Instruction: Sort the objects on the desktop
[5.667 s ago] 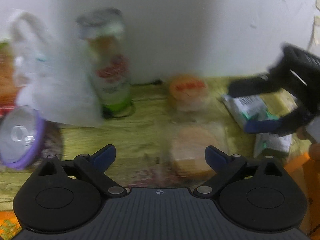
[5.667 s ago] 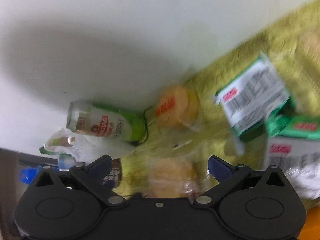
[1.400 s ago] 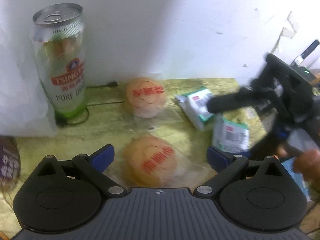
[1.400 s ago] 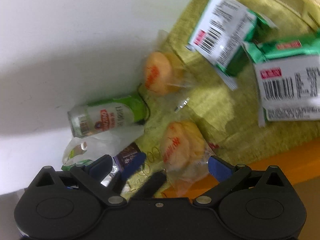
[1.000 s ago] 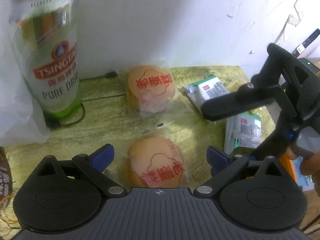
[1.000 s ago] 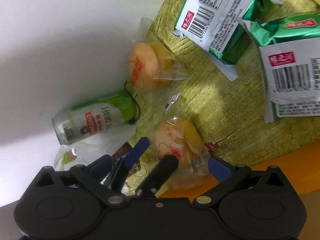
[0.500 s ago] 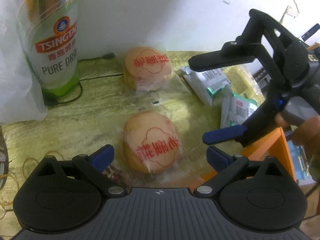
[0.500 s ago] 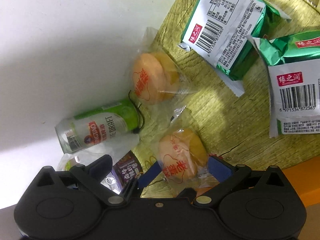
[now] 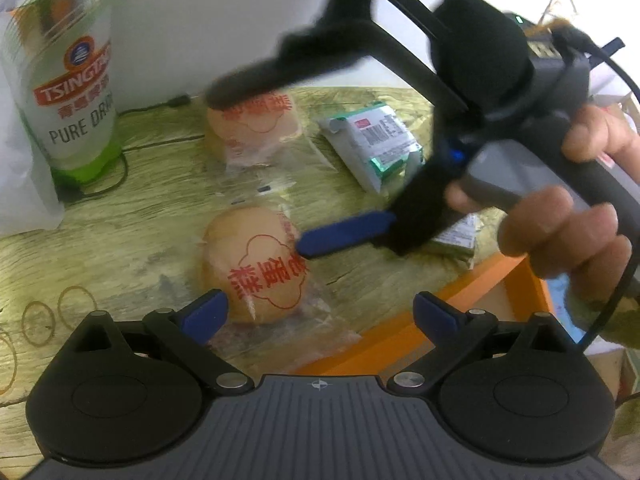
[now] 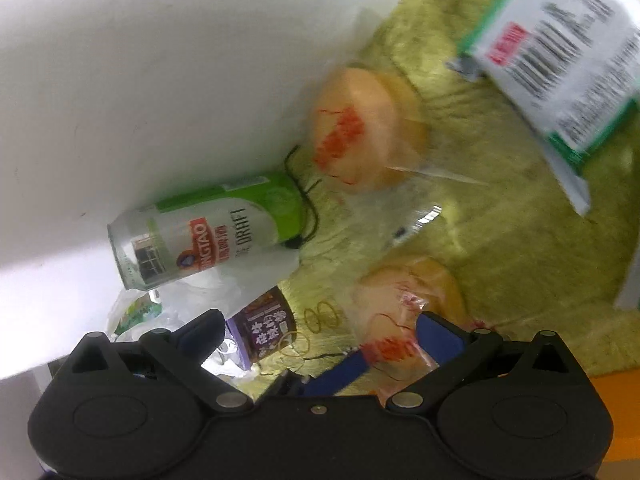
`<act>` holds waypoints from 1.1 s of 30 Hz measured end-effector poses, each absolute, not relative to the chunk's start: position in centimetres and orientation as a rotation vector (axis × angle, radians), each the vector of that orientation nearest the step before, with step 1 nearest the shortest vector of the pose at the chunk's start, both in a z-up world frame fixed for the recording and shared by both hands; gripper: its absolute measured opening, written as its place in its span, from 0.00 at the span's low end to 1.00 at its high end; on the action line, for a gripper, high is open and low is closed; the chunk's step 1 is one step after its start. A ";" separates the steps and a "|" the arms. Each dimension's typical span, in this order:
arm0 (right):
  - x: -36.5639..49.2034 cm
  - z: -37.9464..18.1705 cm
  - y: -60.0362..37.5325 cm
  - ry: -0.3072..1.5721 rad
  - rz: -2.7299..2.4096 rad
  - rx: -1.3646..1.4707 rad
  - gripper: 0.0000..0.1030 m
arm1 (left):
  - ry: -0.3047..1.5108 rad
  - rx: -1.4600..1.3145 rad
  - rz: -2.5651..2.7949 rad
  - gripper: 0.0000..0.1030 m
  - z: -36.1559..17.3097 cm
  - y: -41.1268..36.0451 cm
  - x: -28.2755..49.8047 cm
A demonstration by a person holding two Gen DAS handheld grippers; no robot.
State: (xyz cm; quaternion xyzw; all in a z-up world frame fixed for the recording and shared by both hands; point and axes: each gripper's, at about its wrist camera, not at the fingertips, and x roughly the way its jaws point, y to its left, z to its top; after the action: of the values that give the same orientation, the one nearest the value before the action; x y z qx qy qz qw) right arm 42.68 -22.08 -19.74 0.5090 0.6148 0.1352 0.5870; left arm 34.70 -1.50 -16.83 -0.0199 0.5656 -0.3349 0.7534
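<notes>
We held both grippers spread wide, the left gripper [image 9: 320,312] straddling the near wrapped bun [image 9: 256,264] on the green tabletop [image 9: 140,184], the right gripper [image 9: 280,160] reaching over it, presumably to lift it into the orange bin [image 9: 492,280]

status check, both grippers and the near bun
Left gripper open, near bun at its left finger. Right gripper open, blue finger on that bun. Nothing gripped. Far bun close behind.
</notes>
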 end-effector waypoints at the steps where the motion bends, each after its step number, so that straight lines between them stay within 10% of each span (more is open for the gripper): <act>1: 42.9 -19.6 -21.9 1.431 0.320 1.174 1.00 | 1.234 -0.047 -0.729 0.97 -16.8 -1.5 34.6; 33: 45.1 -19.5 -19.7 1.497 0.364 0.904 1.00 | 1.278 -0.061 -0.693 0.98 -15.7 -0.6 34.1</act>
State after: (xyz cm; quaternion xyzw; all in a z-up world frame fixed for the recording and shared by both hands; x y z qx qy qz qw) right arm 45.09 -19.73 -19.53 0.3944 0.6530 0.1586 0.6268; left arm 34.11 -0.60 -15.65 -0.0278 0.5841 -0.3165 0.7469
